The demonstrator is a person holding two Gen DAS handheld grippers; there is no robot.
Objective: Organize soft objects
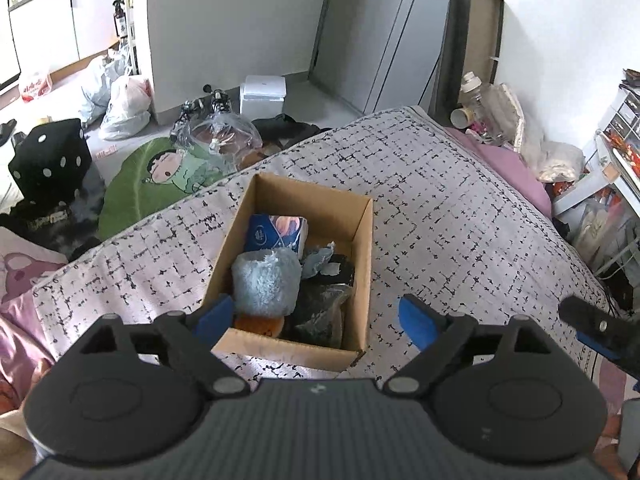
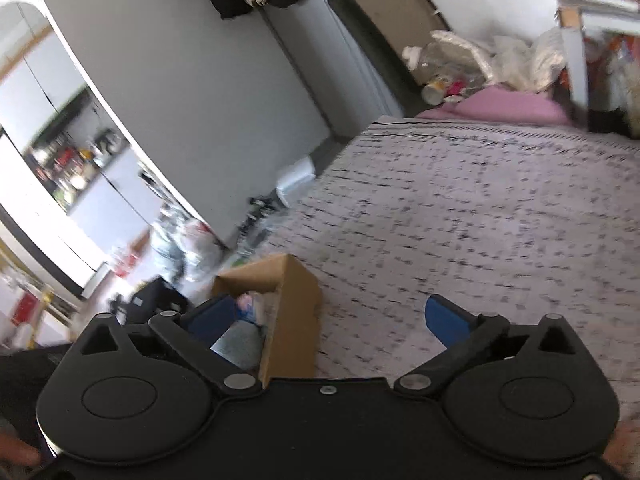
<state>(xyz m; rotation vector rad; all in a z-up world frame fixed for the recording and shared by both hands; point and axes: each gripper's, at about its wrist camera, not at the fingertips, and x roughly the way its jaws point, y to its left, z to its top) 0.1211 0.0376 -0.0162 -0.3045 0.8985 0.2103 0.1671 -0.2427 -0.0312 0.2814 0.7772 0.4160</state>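
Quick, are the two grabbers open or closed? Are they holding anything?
Left gripper: open, holding nothing, above the cardboard box.
Right gripper: open, holding nothing.

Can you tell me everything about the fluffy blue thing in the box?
The fluffy blue thing is pale grey-blue, shaggy like plush or a soft towel, and looks rolled into a fat bundle. It stands near the front left of the open cardboard box on the bed. A blue tissue pack sits behind it, something orange peeks from under it, and dark items lie beside it. Nothing grips it.
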